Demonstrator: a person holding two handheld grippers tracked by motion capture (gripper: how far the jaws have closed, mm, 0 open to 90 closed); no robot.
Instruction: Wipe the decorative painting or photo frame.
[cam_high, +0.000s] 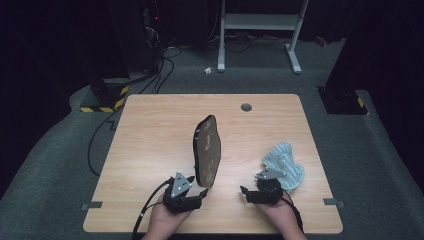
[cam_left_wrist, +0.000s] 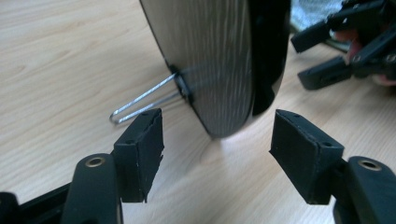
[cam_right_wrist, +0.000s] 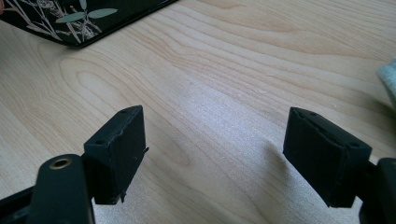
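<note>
Near the desk's (cam_high: 150, 130) front edge, the oval framed mirror (cam_high: 207, 150) stands on its wire prop (cam_left_wrist: 140, 100), so both the left gripper (cam_high: 196, 196) and the right gripper (cam_high: 250, 192) sit spread, pinching nothing.

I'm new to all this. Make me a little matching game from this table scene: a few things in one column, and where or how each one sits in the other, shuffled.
Things:
1. oval mirror
2. blue cloth
3. left gripper
4. wire stand

Descriptions:
A. lies crumpled beside the right gripper
B. stands upright on its edge mid-table
C. thin metal loop resting on the table behind the wooden back
D. jaws open, nothing pressed between them

Pairs: 1-B, 2-A, 3-D, 4-C
</note>
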